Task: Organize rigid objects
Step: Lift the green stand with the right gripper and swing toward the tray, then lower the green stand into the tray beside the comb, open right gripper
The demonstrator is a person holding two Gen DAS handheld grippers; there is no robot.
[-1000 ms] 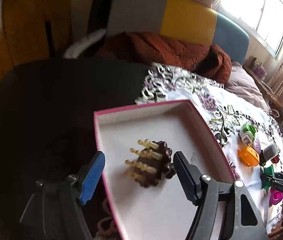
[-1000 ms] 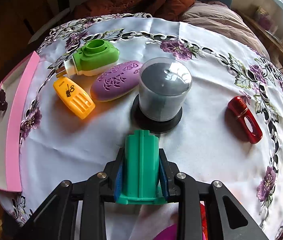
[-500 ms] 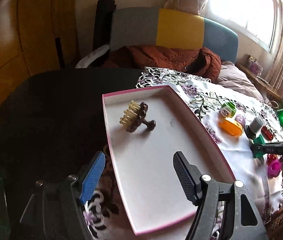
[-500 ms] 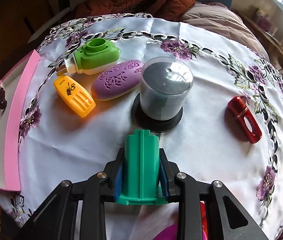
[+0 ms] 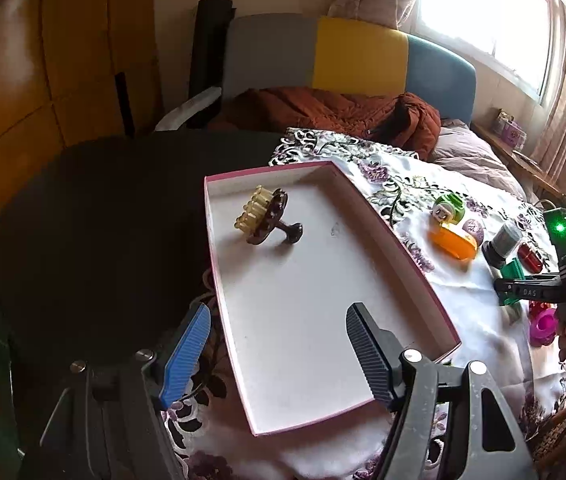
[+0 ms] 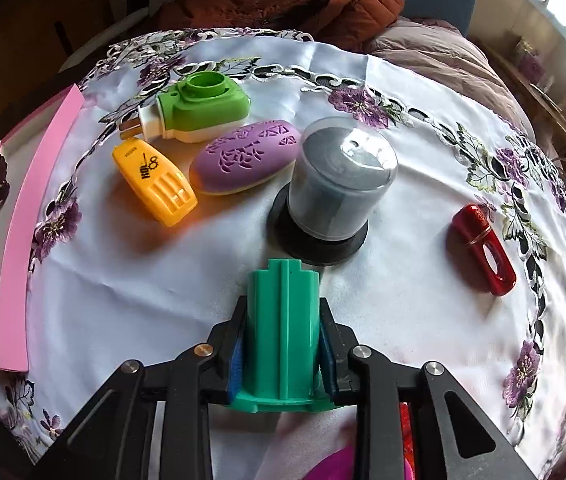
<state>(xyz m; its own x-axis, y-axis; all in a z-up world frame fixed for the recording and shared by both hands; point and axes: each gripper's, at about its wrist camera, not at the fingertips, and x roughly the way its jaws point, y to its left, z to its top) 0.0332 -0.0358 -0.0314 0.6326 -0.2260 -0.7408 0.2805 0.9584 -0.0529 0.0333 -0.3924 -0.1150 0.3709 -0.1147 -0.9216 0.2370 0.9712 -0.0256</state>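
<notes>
A rust-brown quilted jacket (image 5: 335,114) lies heaped beyond the embroidered tablecloth (image 6: 383,292). Behind the jacket stands a grey, yellow and blue headboard (image 5: 359,58).

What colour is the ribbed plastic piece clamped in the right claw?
Teal green: the ribbed plastic piece shows best in the right wrist view, between the right claw's blue pads.

A shallow pink-rimmed cardboard tray (image 5: 411,256) with a white floor lies at the surface's 9 o'clock edge, holding a dark brown flower-shaped knobbed piece with cream prongs (image 5: 264,215) tipped on its side. At 11 o'clock lie a green-and-white plastic plug-in (image 6: 199,112), an orange plastic clipper case (image 6: 154,184) and a purple perforated oval case (image 6: 245,155), close together. A clear-domed disc spindle on a black base (image 6: 337,192) stands upright at centre; a glossy red oblong (image 6: 481,249) lies at 3 o'clock. A green ribbed plastic cylinder (image 6: 283,332) sits pinched at 6 o'clock.
</notes>
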